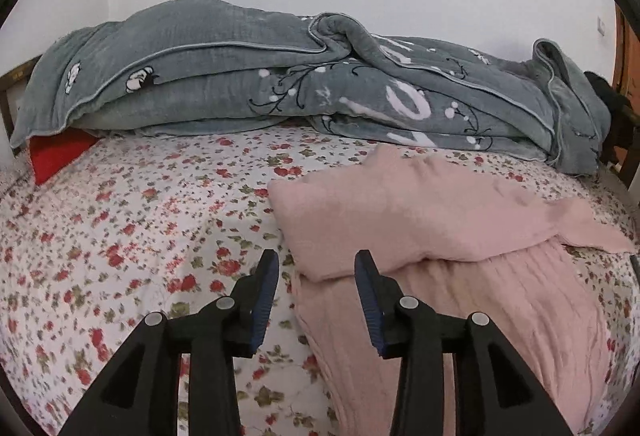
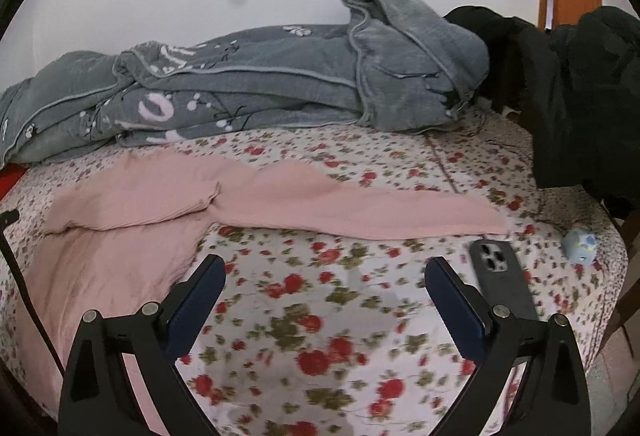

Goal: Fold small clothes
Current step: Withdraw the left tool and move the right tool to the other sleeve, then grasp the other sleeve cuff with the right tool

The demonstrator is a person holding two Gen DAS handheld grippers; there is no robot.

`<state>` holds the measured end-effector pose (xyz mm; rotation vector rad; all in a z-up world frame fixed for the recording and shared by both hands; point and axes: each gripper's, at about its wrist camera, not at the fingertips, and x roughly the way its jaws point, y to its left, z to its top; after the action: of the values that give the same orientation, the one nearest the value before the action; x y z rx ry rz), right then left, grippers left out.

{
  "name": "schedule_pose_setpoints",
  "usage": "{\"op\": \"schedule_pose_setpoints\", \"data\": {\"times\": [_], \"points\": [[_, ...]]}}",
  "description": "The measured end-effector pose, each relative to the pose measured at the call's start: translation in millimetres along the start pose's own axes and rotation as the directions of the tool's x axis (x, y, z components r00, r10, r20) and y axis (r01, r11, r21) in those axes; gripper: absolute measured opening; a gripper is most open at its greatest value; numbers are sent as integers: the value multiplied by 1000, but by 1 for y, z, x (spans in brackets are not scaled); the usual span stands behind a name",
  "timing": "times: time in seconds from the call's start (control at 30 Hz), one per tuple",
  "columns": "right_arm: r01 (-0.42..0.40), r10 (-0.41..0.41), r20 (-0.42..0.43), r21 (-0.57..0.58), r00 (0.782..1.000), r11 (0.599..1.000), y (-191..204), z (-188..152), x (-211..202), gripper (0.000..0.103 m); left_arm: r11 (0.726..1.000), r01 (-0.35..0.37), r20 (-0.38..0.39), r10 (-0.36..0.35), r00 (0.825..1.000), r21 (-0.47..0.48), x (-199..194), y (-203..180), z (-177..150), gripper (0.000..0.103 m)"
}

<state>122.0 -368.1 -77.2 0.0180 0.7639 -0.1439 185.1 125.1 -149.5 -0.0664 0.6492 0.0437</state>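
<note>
Pink top [image 1: 420, 212] matt ribbed knit; quilt [image 1: 240, 76] fleecy.

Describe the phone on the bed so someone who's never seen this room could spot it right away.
Start at the floral bedsheet. Follow the pink garment's long sleeve to its right end. Just below lies the phone, face-down: a dark slab with camera lenses, unlike the small pale-blue toy beside it.

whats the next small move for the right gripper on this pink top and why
Probably move the open right gripper forward to the far end of the unfolded sleeve of the pink knit top. That sleeve lies stretched flat across the floral bedsheet, while the other sleeve is already folded over the body. The gripper holds nothing; the sleeve end lies near the dark phone.
</note>
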Motion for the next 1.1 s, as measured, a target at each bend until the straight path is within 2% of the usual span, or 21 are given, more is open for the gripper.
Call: {"op": "schedule_pose_setpoints", "data": {"times": [0.13,0.2,0.3,0.4,0.53,0.67,0.83,0.93,1.1], "points": [[0,0,8,16,1000,1000,-19,-3,0,92,999,15,-13,-15,1000,-39,9,5,-6,43],[-11,11,-4,33,1000,999,-29,-6,9,82,998,17,-19,-18,1000,-61,15,9,-8,44],[-22,24,-35,67,999,998,-39,-11,26,68,995,36,-22,-38,999,-94,22,16,-12,52],[-40,46,-59,111,997,993,-49,-15,50,64,995,33,-17,-34,999,-99,28,20,-15,56],[-39,50,-67,159,996,987,-63,-14,79,64,995,-3,-5,2,1000,-95,39,24,-16,60],[-45,79,-125,255,989,966,-84,-12,116,62,995,-37,-7,37,999,-89,54,27,-17,60],[-87,142,-125,363,982,928,-105,-7,137,62,992,-20,-71,11,997,-127,71,35,-20,60],[-82,148,-139,394,979,916,-111,-1,147,62,988,-15,-77,3,997,-156,72,40,-20,60],[-66,138,-139,425,981,903,-119,11,162,56,984,-24,-87,9,996,-175,73,44,-20,60]]}}
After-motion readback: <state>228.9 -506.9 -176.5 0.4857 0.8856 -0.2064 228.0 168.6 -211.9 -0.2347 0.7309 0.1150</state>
